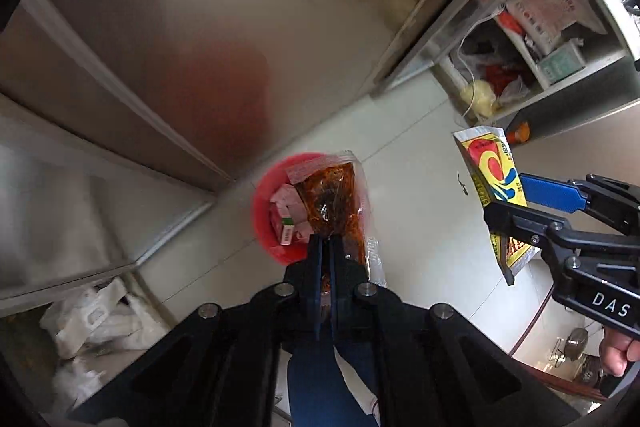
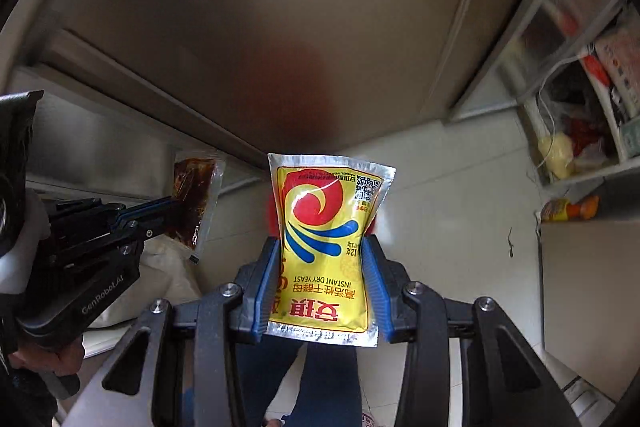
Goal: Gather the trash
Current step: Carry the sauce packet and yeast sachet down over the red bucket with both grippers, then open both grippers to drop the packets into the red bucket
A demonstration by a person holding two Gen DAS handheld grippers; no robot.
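Trash in my grip: two packets, one per gripper, both hanging over the pale tiled floor (image 1: 420, 187).
Far left, low shelf: I see crumpled white plastic bags (image 1: 100, 319) lying under a steel shelf edge.
Steel cabinet: a brushed metal front (image 1: 200, 27) fills the upper left of both views, with a blurred red reflection on it.
Red bin: the red bin (image 1: 262, 211) stands on the floor just beside the cabinet base; small pink and white cartons lie inside it.
Left gripper: my left gripper (image 1: 326, 247) has its jaws pressed together on the lower edge of the clear chili-oil sachet (image 1: 336, 203), which hangs directly above the bin's opening in the left wrist view.
Floor mark: a small dark speck (image 1: 462, 183) lies on the tiles between the two packets.
Right gripper: my right gripper (image 2: 324, 267) is clamped across the yellow yeast packet (image 2: 324, 247), blue pads squeezing both sides so its waist pinches in; the print reads upside down.
Right side, open shelving: I see a steel rack (image 1: 532, 27) holding bags, a yellow lump, red items and a printed box.
Below the rack: an orange-capped bottle (image 2: 570, 209) lies on its side.
My hands: a hand (image 1: 620, 351) grips the right tool's handle.
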